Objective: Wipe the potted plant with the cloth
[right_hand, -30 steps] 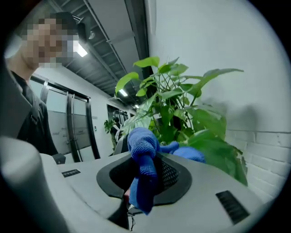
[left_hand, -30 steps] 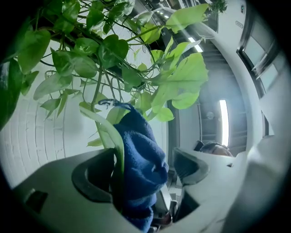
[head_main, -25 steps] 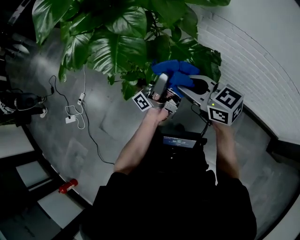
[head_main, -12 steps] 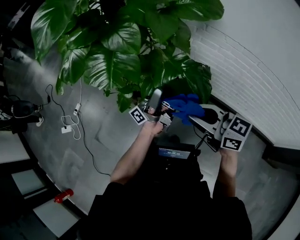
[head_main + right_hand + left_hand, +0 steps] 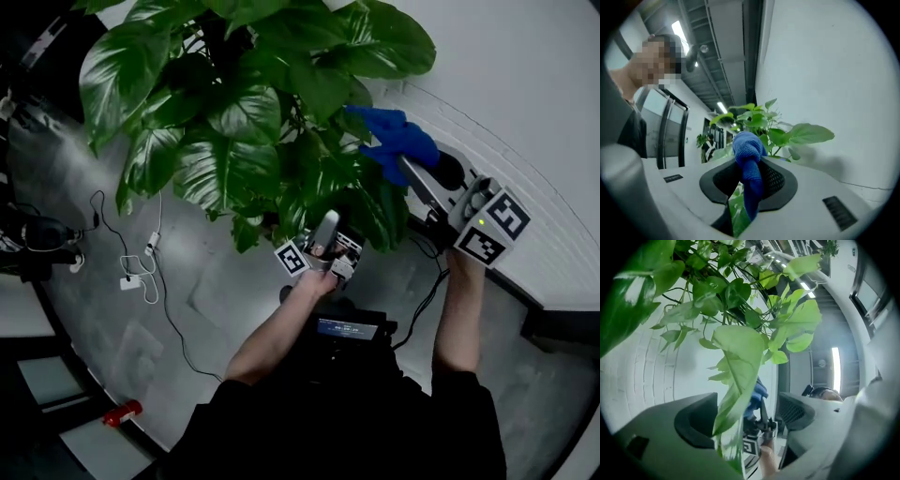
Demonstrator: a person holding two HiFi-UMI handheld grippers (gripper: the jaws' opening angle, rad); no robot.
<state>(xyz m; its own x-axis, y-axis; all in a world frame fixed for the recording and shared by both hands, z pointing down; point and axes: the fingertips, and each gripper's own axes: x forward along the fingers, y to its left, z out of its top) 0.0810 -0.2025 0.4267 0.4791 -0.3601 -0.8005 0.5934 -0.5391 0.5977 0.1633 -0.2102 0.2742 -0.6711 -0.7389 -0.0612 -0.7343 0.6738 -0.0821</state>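
While my right gripper [image 5: 405,167] clamps the bunched blue microfibre cloth [image 5: 394,136] just beside the big-leaved green potted plant's [image 5: 244,103] upper right foliage, my left gripper [image 5: 323,232] gapes unclosed around a drooping pale-green leaf [image 5: 736,376], probably to steady it for wiping.

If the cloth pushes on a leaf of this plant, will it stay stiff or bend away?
Probably it bends away: the leaf hangs thin, drooping inside the open left claw. It likely needs support behind. The cloth looks soft, so tearing seems unlikely.
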